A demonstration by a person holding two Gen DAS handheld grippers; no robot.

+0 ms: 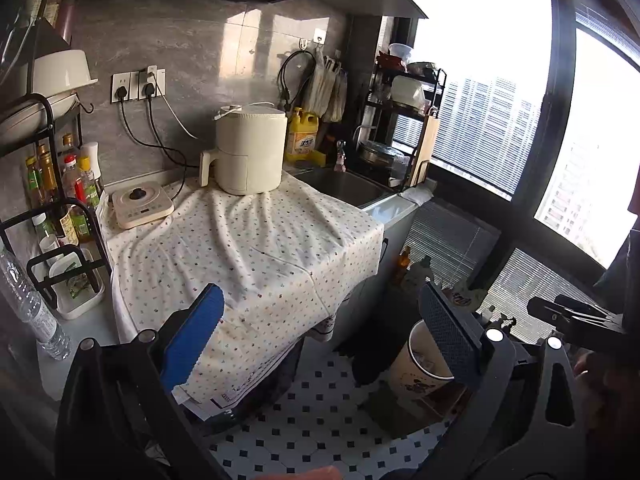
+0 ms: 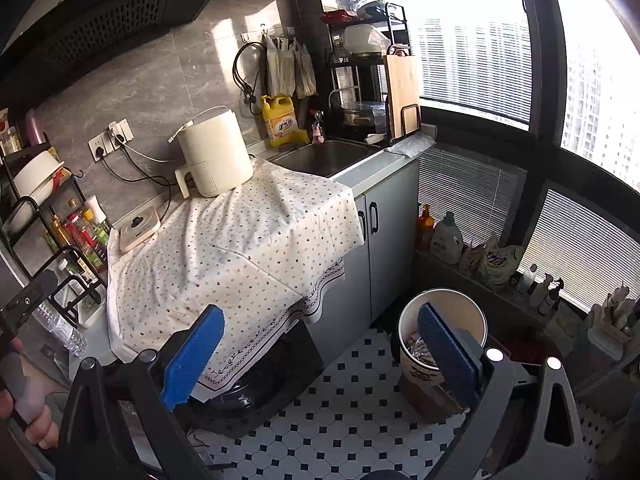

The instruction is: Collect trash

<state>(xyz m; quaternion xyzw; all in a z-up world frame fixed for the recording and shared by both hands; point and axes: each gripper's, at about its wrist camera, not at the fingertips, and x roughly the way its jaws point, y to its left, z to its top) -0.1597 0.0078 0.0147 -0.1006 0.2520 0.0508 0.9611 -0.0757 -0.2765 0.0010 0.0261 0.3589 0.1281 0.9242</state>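
A round cream trash bin [image 2: 444, 312] stands on the tiled floor beside the cabinet, with crumpled silvery trash [image 2: 416, 348] inside. My right gripper [image 2: 320, 354] is open and holds nothing; its right pad [image 2: 448, 354] overlaps the bin. My left gripper [image 1: 320, 334] is also open and hovers off the counter's front corner, with the bin [image 1: 416, 364] partly behind its right pad [image 1: 448, 336]. A clear plastic bottle [image 1: 28, 304] stands at the counter's left edge, also seen as the bottle [image 2: 60, 328] in the right wrist view.
A dotted cloth [image 1: 240, 248] covers the counter, which carries a cream air fryer [image 1: 248, 148] and a small induction plate [image 1: 140, 204]. Sauce bottles fill a black rack [image 1: 60, 200] on the left. The sink [image 2: 324, 156] is further back. Detergent bottles [image 2: 446, 238] line the window ledge.
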